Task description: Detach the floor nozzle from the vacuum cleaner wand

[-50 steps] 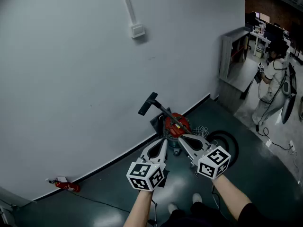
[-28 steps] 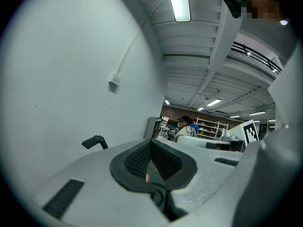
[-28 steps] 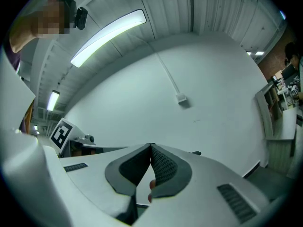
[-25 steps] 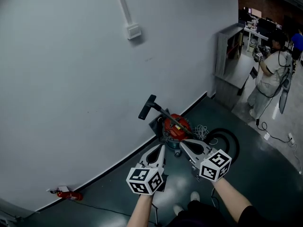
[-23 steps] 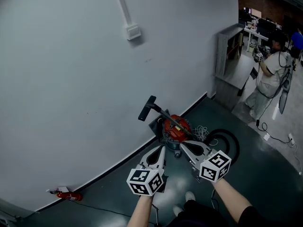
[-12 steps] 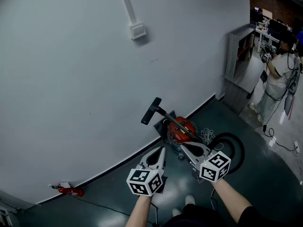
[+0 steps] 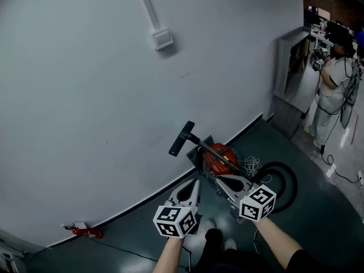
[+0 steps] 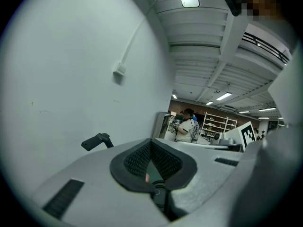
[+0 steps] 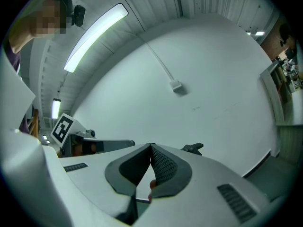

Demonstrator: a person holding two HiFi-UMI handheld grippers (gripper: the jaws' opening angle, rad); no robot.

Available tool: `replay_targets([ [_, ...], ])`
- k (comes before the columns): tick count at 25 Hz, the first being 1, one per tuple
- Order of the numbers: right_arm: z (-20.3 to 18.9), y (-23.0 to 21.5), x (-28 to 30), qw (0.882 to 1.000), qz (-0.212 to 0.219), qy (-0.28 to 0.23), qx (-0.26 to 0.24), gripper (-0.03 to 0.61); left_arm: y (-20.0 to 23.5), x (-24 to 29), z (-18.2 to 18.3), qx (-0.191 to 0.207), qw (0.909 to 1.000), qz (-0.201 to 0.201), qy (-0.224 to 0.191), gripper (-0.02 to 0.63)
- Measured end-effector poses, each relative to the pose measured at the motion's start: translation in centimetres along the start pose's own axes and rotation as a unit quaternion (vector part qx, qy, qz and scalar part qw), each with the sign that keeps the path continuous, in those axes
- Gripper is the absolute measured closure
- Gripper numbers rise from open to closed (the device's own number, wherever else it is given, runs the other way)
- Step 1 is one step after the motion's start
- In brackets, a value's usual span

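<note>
Floor nozzle [image 7: 181,138] up beside wall [image 7: 85,95], wand [image 7: 208,148] sloping, floor [image 7: 324,209] spreading rightward.

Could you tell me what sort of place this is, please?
Probably a lab or workshop: glossy dark floor, surface conduit on a bare wall, and storage shelves in the background.

Head view steeply down, gripper views level, sharing wall [image 7: 85,95] and nozzle [image 7: 181,138]

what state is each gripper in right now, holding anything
Left gripper: closed, holding nothing.
Right gripper: closed, holding nothing.
</note>
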State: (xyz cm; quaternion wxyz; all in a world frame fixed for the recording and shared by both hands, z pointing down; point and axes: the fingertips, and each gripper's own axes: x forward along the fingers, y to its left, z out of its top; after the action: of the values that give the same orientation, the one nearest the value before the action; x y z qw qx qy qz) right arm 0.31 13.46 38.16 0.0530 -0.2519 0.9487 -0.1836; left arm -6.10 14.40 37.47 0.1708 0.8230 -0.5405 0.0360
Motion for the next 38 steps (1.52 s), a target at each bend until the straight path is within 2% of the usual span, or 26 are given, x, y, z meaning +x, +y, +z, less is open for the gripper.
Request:
replay_targets([
  [20,-0.7,-7.6,9.2,0.999,-0.029,0.003,0.027,0.560,8.8,8.3,0.2,-0.016,0.9996,-0.007,0.022,0.609],
  [33,-1.6,-13.5,15.3,0.996,-0.075,0.017,0.045,0.560,14.2,14.4,0.1,-0.040,0.9965,-0.056,0.047,0.609],
  [38,-1.0,-14.3,16.3,0.995,-0.090,0.023,0.037,0.561,15.4,15.2,0.8,-0.047,0.9953,-0.068,0.050,0.609],
])
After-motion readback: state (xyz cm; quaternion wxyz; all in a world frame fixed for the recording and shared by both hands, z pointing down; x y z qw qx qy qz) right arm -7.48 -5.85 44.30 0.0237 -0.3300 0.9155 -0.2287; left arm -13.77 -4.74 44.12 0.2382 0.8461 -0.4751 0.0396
